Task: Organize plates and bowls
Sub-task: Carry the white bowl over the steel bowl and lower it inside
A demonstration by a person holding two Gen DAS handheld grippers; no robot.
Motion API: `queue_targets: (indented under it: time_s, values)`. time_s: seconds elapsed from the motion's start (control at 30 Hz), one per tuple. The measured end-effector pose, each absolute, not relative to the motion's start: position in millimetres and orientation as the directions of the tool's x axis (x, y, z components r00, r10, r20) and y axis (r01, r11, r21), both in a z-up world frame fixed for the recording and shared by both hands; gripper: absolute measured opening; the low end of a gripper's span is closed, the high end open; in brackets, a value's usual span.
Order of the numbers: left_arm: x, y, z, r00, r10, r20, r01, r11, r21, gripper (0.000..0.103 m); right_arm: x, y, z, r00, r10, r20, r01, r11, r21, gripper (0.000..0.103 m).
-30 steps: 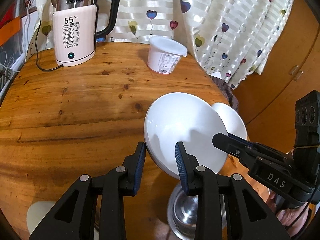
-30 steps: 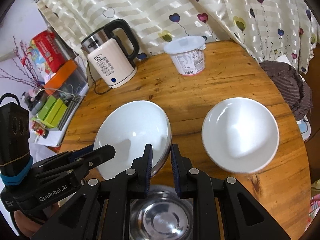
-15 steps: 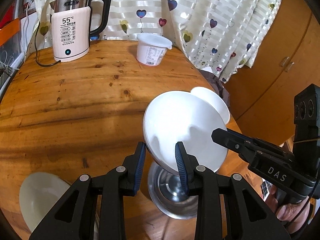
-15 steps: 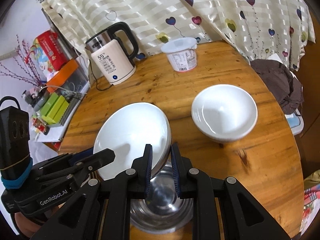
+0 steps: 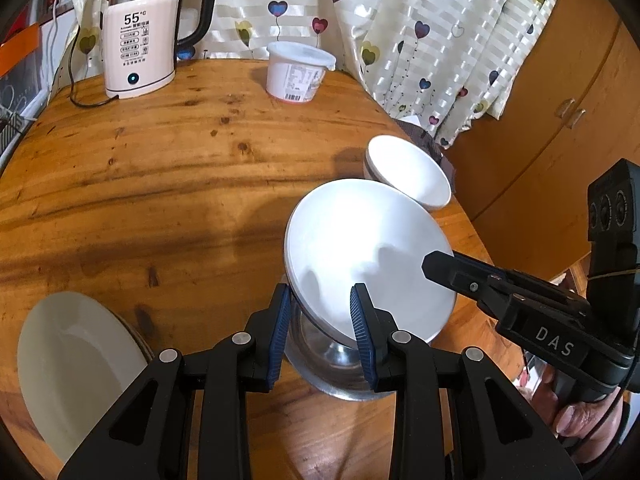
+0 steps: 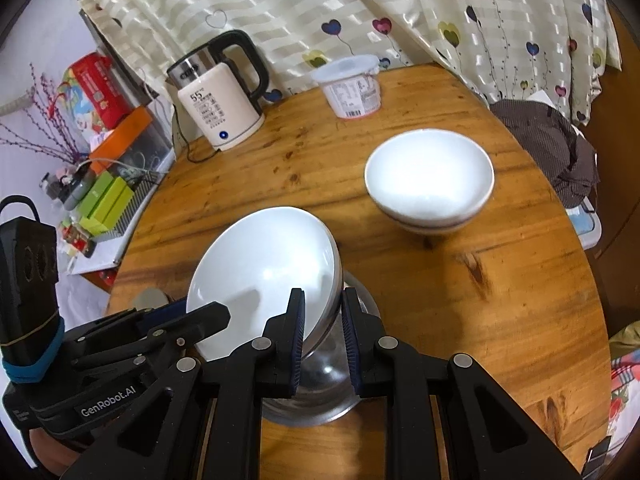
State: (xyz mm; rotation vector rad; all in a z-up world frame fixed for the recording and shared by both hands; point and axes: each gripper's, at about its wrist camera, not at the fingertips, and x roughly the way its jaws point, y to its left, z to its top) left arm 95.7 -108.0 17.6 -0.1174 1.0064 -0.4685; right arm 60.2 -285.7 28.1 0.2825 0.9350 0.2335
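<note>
White plate, tilted, is pinched at its rim by both grippers: left gripper at the plate's 6 o'clock edge, right gripper clamped on its opposite rim. It hangs above a steel bowl on the wooden bench. Stacked white bowls sit at 1 o'clock.

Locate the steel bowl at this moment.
In both wrist views the steel bowl sits on the wooden table at its near edge, directly under the tilted white bowl held by both grippers.
</note>
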Motion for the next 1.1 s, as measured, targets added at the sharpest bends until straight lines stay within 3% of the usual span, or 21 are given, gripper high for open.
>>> queue_targets:
  time_s: [1.1]
  values:
    - [84.2,-112.6,-6.7,0.418,-0.414,-0.809,0.32,0.9,-0.295,0.032,51.1,-283.8,0.5,0.526,0.294,-0.798,-0.079,0.951,0.299,0.021]
